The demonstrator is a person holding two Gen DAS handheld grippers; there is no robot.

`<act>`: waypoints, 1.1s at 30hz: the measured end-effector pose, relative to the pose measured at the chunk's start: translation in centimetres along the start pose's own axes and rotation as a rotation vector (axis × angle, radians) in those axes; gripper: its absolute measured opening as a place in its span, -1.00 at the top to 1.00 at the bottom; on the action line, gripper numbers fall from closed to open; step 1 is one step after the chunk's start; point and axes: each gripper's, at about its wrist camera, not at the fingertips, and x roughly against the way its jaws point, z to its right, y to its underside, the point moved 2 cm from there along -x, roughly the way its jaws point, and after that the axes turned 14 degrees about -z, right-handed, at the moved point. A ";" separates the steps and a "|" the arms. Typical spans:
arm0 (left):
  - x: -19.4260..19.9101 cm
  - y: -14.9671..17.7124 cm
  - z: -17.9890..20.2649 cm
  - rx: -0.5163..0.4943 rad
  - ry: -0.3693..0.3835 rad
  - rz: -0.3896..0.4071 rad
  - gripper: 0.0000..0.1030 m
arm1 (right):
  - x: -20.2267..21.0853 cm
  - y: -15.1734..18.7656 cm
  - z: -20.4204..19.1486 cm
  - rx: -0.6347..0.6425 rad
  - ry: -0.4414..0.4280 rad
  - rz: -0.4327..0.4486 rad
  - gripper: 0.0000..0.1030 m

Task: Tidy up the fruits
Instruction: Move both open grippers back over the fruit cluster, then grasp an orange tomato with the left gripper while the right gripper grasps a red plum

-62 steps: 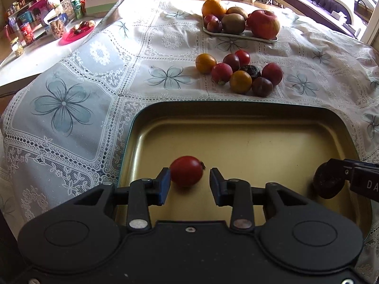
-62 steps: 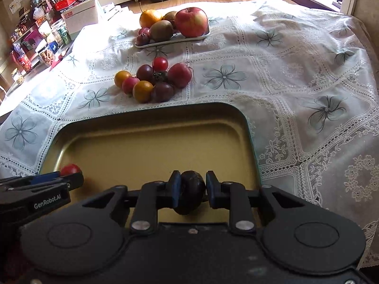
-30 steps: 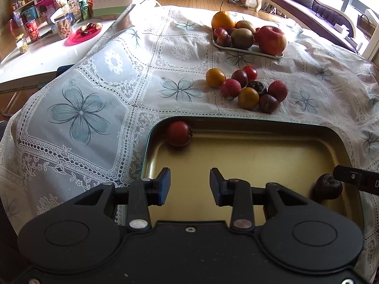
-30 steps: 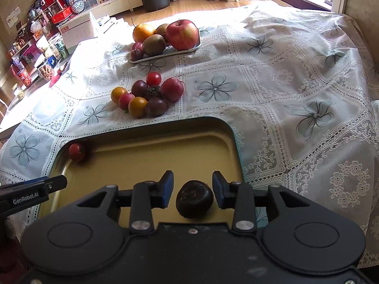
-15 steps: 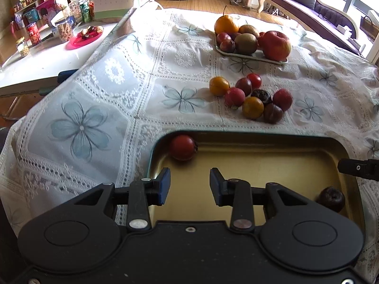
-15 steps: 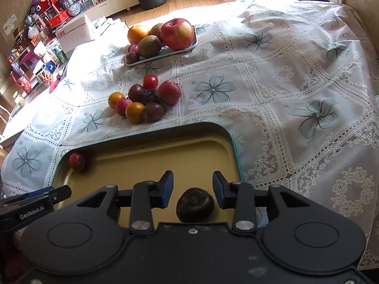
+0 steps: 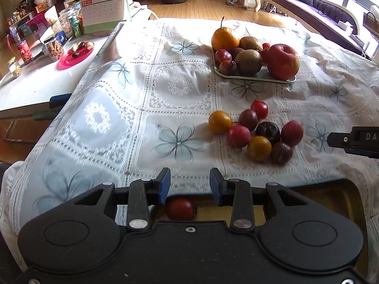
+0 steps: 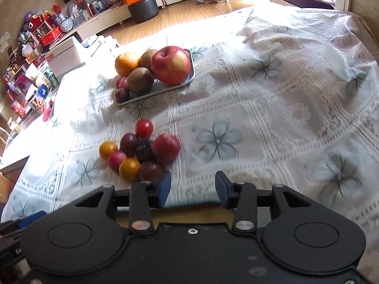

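A pile of small red, orange and dark fruits (image 7: 255, 132) lies on the lace tablecloth, ahead and right of my left gripper (image 7: 189, 184). That gripper is open with nothing between its fingers. A red tomato (image 7: 181, 209) rests in the gold tray (image 7: 331, 187), just behind those fingers. My right gripper (image 8: 193, 188) hovers past the tray's far rim (image 8: 189, 209); its jaws are opening and hold nothing. The pile (image 8: 139, 151) is just ahead and left of it. The dark fruit in the tray is hidden under the right gripper's body.
A plate (image 7: 255, 77) at the back holds an apple (image 7: 283, 61), kiwis, an orange and plums. Left of the cloth stands a white side table with a pink dish (image 7: 75, 54), jars and a calendar (image 7: 101, 11). Bare tablecloth lies right of the pile.
Both grippers moved forward off the tray toward the fruit pile. The red tomato now sits behind the left fingers. The dark fruit slipped out of the right wrist view, and the right jaws widened.
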 end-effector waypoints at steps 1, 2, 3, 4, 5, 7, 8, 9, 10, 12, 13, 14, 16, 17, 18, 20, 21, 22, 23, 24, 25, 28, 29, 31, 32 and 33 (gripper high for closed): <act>-0.3 -0.5 0.0 0.001 0.005 -0.005 0.12 | -0.4 -0.6 -0.2 0.003 -0.002 -0.002 0.12; -0.6 -1.1 -0.1 0.005 0.009 -0.013 0.12 | -0.8 -1.1 -0.3 0.003 -0.002 -0.006 0.11; -0.9 -1.6 -0.1 0.006 0.016 -0.017 0.12 | -1.3 -1.7 -0.6 0.002 -0.002 -0.012 0.11; -1.1 -2.0 -0.1 0.004 0.020 -0.022 0.12 | -1.7 -2.1 -0.9 0.002 -0.003 -0.018 0.11; -1.5 -2.5 -0.1 0.005 0.023 -0.028 0.12 | -2.2 -2.5 -1.1 0.006 -0.007 -0.026 0.10; -2.1 -3.4 -0.1 0.009 0.029 -0.043 0.12 | -2.9 -3.0 -1.7 0.010 -0.015 -0.041 0.08; -2.4 -3.8 -0.2 0.010 0.031 -0.049 0.12 | -3.3 -3.2 -1.9 0.011 -0.018 -0.047 0.06; -2.7 -4.2 -0.2 0.012 0.030 -0.055 0.12 | -3.7 -3.5 -2.2 0.011 -0.019 -0.054 0.05; -2.9 -4.6 -0.2 0.015 0.028 -0.059 0.12 | -4.1 -3.7 -2.5 0.013 -0.018 -0.059 0.05; -3.3 -5.2 -0.2 0.017 0.021 -0.063 0.12 | -4.8 -3.9 -3.0 0.022 -0.012 -0.067 0.05; -3.4 -5.4 -0.2 0.015 0.018 -0.066 0.12 | -5.2 -4.1 -3.2 0.024 -0.009 -0.071 0.05; -3.6 -5.5 -0.2 0.015 0.014 -0.068 0.12 | -5.6 -4.2 -3.4 0.023 -0.005 -0.076 0.05; -3.8 -5.7 -0.2 0.014 0.011 -0.073 0.12 | -6.2 -4.5 -3.6 0.022 0.009 -0.085 0.05; -3.9 -5.7 -0.1 0.012 0.014 -0.076 0.12 | -6.5 -4.6 -3.7 0.020 0.019 -0.088 0.05; -4.0 -5.7 -0.1 0.009 0.015 -0.079 0.12 | -6.9 -4.8 -3.7 0.016 0.028 -0.092 0.05; -4.2 -5.7 0.1 0.003 0.014 -0.088 0.12 | -7.6 -5.1 -3.7 0.012 0.044 -0.099 0.04; -4.3 -5.8 0.1 0.000 0.013 -0.091 0.12 | -8.0 -5.2 -3.6 0.009 0.043 -0.103 0.03; -4.3 -5.7 0.2 -0.003 0.015 -0.092 0.12 | -8.3 -5.4 -3.5 0.006 0.038 -0.104 -0.01; -4.3 -5.8 0.3 -0.007 0.016 -0.093 0.12 | -8.5 -5.5 -3.5 0.003 0.035 -0.107 -0.06; -4.3 -5.8 0.4 -0.012 0.014 -0.093 0.12 | -8.9 -5.6 -3.4 0.000 0.030 -0.114 -0.07; -4.4 -5.8 0.6 -0.017 0.011 -0.093 0.12 | -9.3 -5.7 -3.3 -0.006 0.021 -0.126 -0.08; -4.5 -5.9 0.9 -0.032 0.006 -0.093 0.12 | -10.3 -5.6 -2.9 -0.031 -0.006 -0.153 -0.11; -4.6 -6.0 1.0 -0.034 0.007 -0.096 0.12 | -10.2 -5.5 -2.7 -0.032 -0.016 -0.148 -0.11; -4.8 -6.3 1.1 -0.036 0.013 -0.104 0.12 | -9.8 -5.5 -2.6 -0.016 -0.051 -0.146 0.17; -4.9 -6.4 1.1 -0.038 0.018 -0.107 0.12 | -9.7 -5.6 -2.4 -0.011 -0.058 -0.149 0.18; -5.0 -6.5 1.2 -0.040 0.022 -0.110 0.12 | -9.5 -5.6 -2.4 -0.013 -0.060 -0.149 0.18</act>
